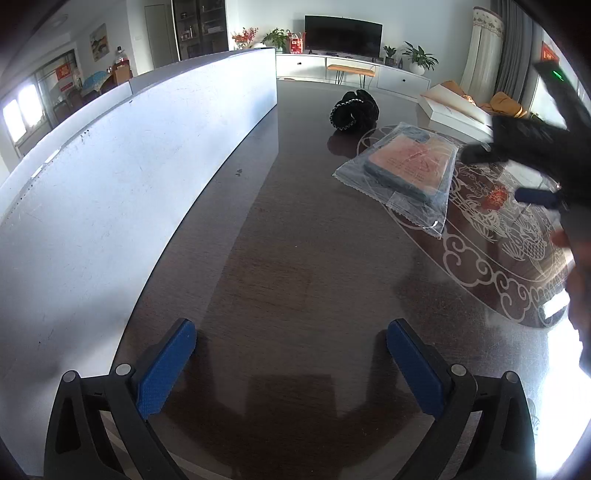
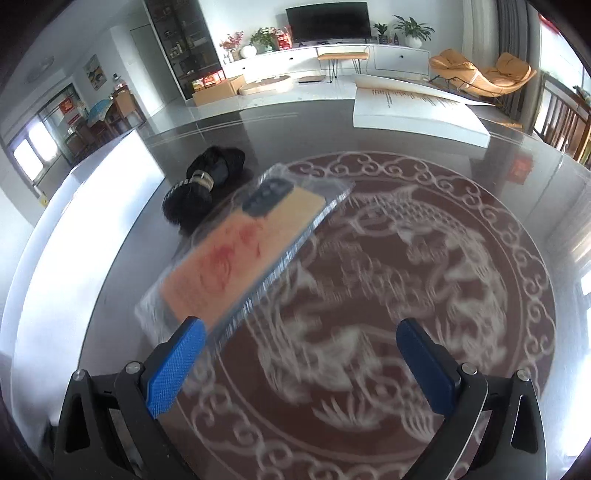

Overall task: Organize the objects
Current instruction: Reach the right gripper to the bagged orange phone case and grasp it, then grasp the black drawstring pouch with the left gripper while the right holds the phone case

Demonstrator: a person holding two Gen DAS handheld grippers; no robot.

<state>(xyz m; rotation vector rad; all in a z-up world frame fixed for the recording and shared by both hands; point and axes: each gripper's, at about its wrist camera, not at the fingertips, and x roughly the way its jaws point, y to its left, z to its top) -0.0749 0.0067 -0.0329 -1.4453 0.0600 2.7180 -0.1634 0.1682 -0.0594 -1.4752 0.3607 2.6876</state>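
Flat, bagged phone case, long axis toward scrunchie; both grippers' fingers released.

orange phone case with red markings, black scrunchie, white-patterned brown table

Bright living room; television on white cabinet; orange lounge chair.

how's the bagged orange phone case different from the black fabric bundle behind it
The orange phone case in its clear plastic bag lies flat and thin; the black fabric bundle is bunched into a rounded lump. The case is a rigid rectangle with red markings and a dark camera cutout; the bundle is soft and dark, with a pale zigzag trim. The case is wrapped; the bundle is bare. Both rest on the dark glossy table, untouched by either open gripper.
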